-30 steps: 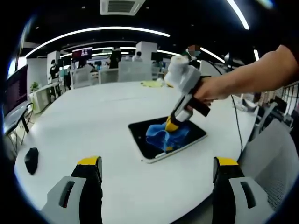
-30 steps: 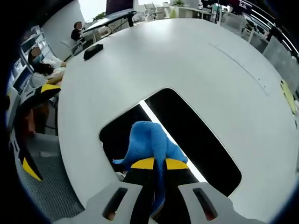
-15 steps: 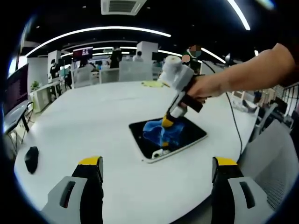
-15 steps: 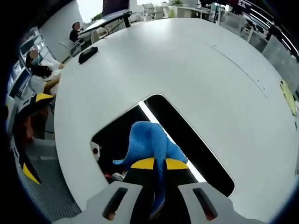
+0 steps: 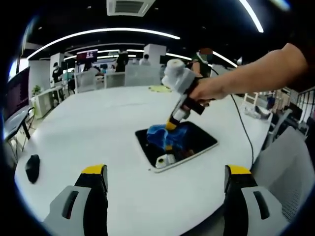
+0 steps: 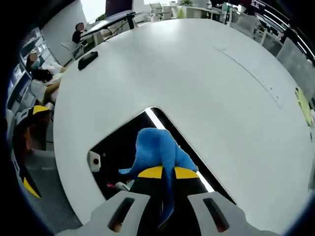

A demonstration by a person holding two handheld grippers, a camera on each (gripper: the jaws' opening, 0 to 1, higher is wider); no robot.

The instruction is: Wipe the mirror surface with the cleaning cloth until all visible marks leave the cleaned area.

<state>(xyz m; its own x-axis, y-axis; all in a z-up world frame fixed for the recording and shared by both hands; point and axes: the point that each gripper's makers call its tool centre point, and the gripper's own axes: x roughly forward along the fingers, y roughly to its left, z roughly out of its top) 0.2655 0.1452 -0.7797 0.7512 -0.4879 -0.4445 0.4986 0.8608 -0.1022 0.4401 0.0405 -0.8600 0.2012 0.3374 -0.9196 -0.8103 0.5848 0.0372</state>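
Tongs first, in the left gripper view: the left tongs [image 5: 165, 196], grey with yellow-capped tips, rise from the bottom edge with their jaws spread wide and nothing between them, parked over the near rim of the large round white bench [image 5: 98, 128], well apart from the work, which looks like a way of staying out of the wiping path while watching it. Farther in, the right tongs [image 5: 170, 124], white-bodied with yellow tips and gripped by a person's hand [image 5: 206, 91], come down steeply onto the crumpled bright blue cleaning cloth [image 5: 167, 133], which sits bunched on the dark rectangular mirror with rounded corners [image 5: 197, 140] lying flat on the bench. The steep angle presumably lets the tips press the cloth onto the glass. A small black object [image 5: 32, 168], perhaps a computer mouse, rests near the bench's left edge, far from the mirror. In the right gripper view, the right tongs [image 6: 162, 172] are clenched on the blue cleaning cloth [image 6: 155, 150], a fold of it pinched between the yellow tips and the rest heaped ahead on the mirror [image 6: 118, 142], so that moving the tool would drag the fabric over the surface. Bright streaks on the glass appear to be reflected ceiling lights, so I cannot tell which marks remain; wiping seems unfinished.
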